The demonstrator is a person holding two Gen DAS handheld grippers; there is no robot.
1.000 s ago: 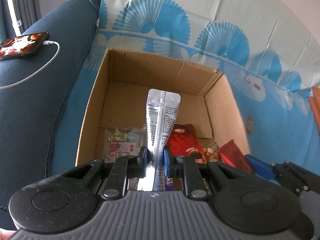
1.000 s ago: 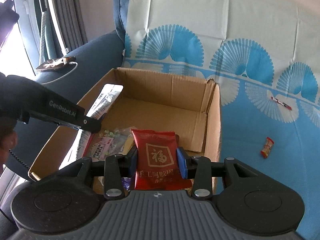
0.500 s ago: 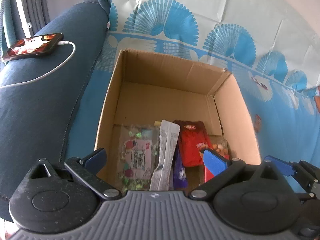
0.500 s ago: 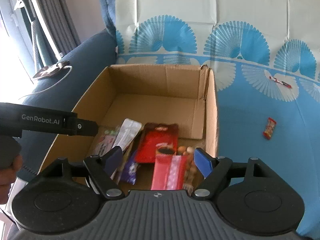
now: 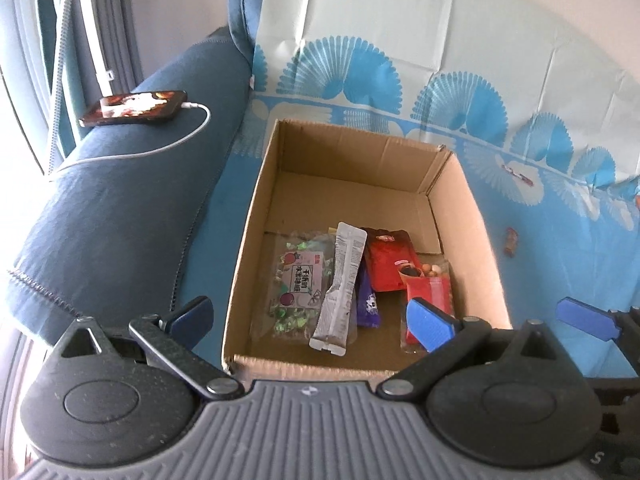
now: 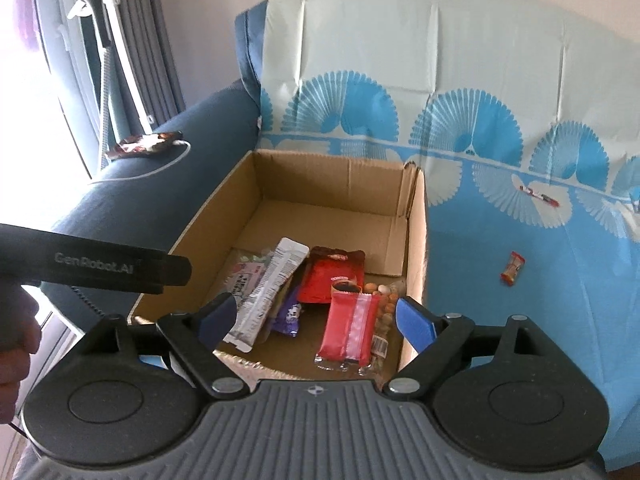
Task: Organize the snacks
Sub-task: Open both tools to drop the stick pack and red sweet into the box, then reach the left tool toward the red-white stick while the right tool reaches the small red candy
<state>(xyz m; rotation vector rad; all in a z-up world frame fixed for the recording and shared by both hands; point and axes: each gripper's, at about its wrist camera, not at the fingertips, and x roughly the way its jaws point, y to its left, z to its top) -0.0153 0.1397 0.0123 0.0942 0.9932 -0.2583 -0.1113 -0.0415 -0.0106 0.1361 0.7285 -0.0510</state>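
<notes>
Both our grippers, left gripper [image 5: 310, 318] and right gripper [image 6: 316, 318], have just been opening; jaws wide, nothing between them. The silver packet [image 5: 340, 288] and red packet [image 6: 348, 328] lie flat in the cardboard box [image 5: 248, 240]. Next, we'd clear the rim cleanly, then reach for the loose candy [image 6: 512, 268] on the sofa cover [image 6: 520, 340].

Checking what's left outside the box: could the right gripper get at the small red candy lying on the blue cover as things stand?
Probably yes. The red candy lies alone on the cover, right of the cardboard box, with nothing over it, and the right gripper is open and empty.
</notes>
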